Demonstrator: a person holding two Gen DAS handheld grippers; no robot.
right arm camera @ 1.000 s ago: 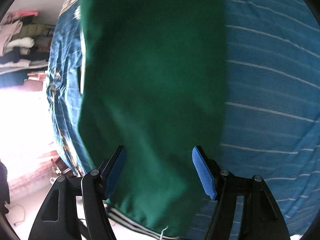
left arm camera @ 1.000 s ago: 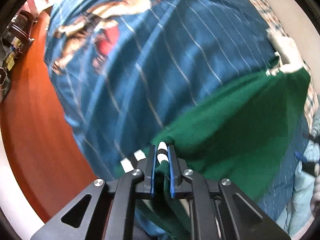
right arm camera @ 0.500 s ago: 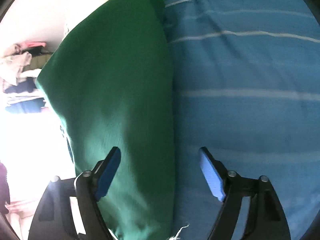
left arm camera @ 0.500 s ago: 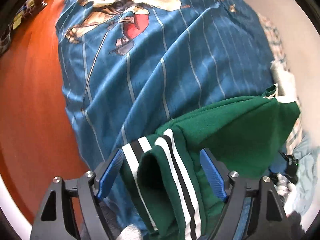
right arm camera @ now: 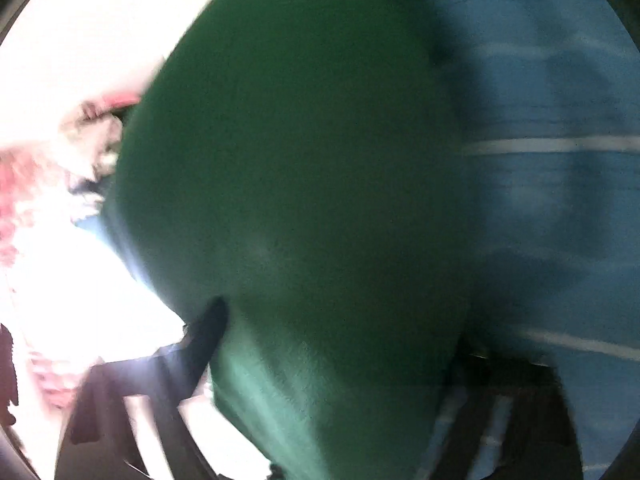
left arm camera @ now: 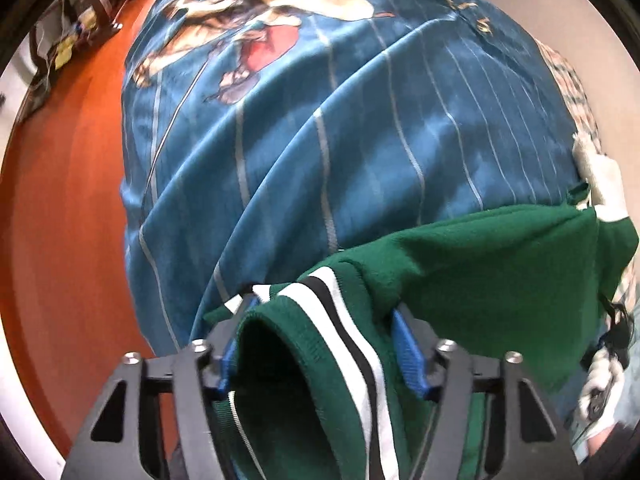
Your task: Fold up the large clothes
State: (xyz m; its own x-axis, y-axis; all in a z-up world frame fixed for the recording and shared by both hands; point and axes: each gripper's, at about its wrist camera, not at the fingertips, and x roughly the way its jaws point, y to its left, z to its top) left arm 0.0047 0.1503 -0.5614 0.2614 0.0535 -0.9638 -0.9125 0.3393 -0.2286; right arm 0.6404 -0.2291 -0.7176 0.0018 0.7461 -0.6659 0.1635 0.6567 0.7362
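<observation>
Green sweater (left arm camera: pixel 480 276) runs lengthwise away rightward over the bed (left arm camera: pixel 320 140) (striped cuff nearest), left claw (left arm camera: pixel 320 352) spread; right claw (right arm camera: pixel 340 360) cannot tell.

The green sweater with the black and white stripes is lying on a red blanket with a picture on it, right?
Not quite. The green sweater with the black and white stripes is lying on a blue blanket with a picture on it, not a red one. The left wrist view shows this; only the floor beside the bed is reddish.
</observation>
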